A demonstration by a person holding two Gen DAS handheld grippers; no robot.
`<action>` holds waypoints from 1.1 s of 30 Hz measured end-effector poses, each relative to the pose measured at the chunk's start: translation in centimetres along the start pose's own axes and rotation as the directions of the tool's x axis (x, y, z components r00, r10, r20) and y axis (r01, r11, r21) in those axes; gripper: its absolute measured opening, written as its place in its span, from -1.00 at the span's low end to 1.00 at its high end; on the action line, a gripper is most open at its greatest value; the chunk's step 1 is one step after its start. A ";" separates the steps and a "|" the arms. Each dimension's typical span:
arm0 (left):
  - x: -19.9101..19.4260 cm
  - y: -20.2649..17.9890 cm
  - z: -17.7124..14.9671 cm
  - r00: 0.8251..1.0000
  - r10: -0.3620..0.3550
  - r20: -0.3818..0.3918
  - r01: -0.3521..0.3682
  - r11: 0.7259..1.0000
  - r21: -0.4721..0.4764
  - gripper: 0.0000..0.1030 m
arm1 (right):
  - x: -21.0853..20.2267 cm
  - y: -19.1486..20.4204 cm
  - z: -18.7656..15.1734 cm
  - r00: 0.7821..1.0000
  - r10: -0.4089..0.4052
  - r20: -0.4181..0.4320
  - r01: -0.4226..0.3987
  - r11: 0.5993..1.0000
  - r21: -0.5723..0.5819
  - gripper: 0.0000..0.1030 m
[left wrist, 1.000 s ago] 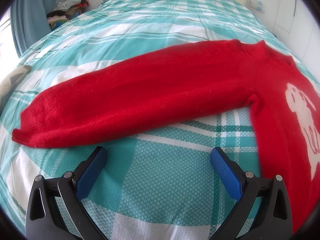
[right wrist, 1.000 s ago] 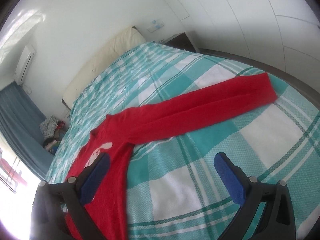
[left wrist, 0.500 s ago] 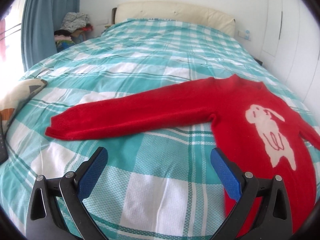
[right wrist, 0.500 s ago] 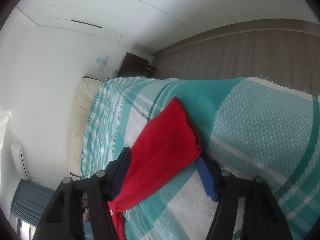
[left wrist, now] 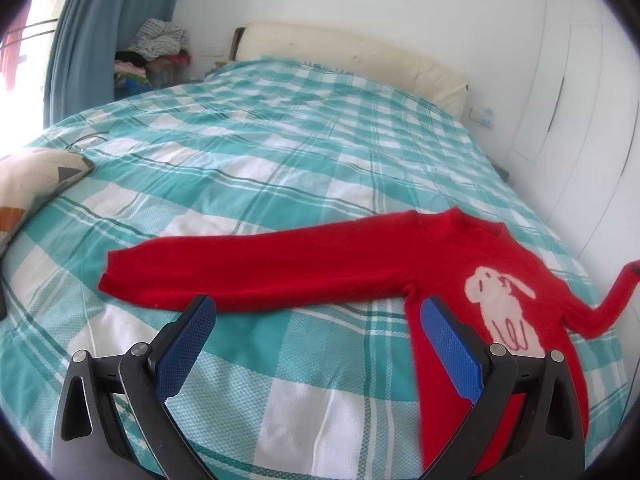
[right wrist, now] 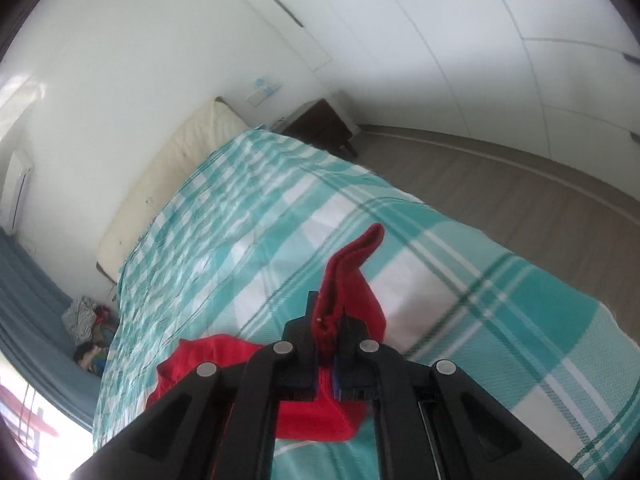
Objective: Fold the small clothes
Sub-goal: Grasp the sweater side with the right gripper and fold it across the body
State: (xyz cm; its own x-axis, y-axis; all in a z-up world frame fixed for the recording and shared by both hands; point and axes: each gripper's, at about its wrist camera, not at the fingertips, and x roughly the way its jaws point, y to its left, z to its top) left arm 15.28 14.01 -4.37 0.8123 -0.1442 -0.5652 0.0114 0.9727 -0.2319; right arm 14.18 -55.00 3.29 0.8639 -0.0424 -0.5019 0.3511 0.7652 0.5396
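A small red sweater [left wrist: 460, 280] with a white rabbit on its front lies on the teal plaid bed [left wrist: 280, 152]. Its left sleeve [left wrist: 256, 268] stretches flat to the left. My left gripper [left wrist: 316, 316] is open and empty, just in front of that sleeve. My right gripper [right wrist: 326, 330] is shut on the cuff of the right sleeve [right wrist: 352, 268] and holds it up off the bed. That raised sleeve [left wrist: 616, 300] also shows at the right edge of the left wrist view.
A cream headboard [left wrist: 360, 56] runs along the far end of the bed. A patterned cushion [left wrist: 32, 180] lies at the left edge. A pile of clothes [left wrist: 156, 52] sits by the blue curtain [left wrist: 112, 20]. A dark nightstand [right wrist: 320, 124] and wood floor [right wrist: 520, 200] are to the right.
My right gripper has closed on the right sleeve's cuff and lifted it off the bed. My left gripper has drawn back from the left sleeve and stays open.
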 end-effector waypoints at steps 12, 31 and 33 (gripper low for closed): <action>0.4 1.5 -0.1 0.995 0.096 -0.018 -0.096 0.995 0.030 0.99 | 9.8 30.2 -14.6 0.871 0.192 -0.452 -0.413 0.784 -0.463 -0.87; 2.7 -2.0 -2.3 0.979 0.172 -0.107 -0.155 0.977 0.149 0.99 | 4.4 9.6 -18.5 0.951 -0.096 -0.293 -0.082 0.838 -0.539 0.42; 3.1 -2.7 -2.7 0.978 0.170 -0.124 -0.149 0.975 0.163 0.99 | 3.9 6.7 -18.3 0.956 -0.138 -0.259 -0.016 0.857 -0.515 0.42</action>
State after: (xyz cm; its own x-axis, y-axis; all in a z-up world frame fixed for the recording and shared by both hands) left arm 16.16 10.47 -7.67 0.7236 0.0017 -0.6902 -0.0150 0.9998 -0.0133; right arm 13.32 -38.34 -7.43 0.6839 0.0201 -0.7293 0.1017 0.9872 0.1227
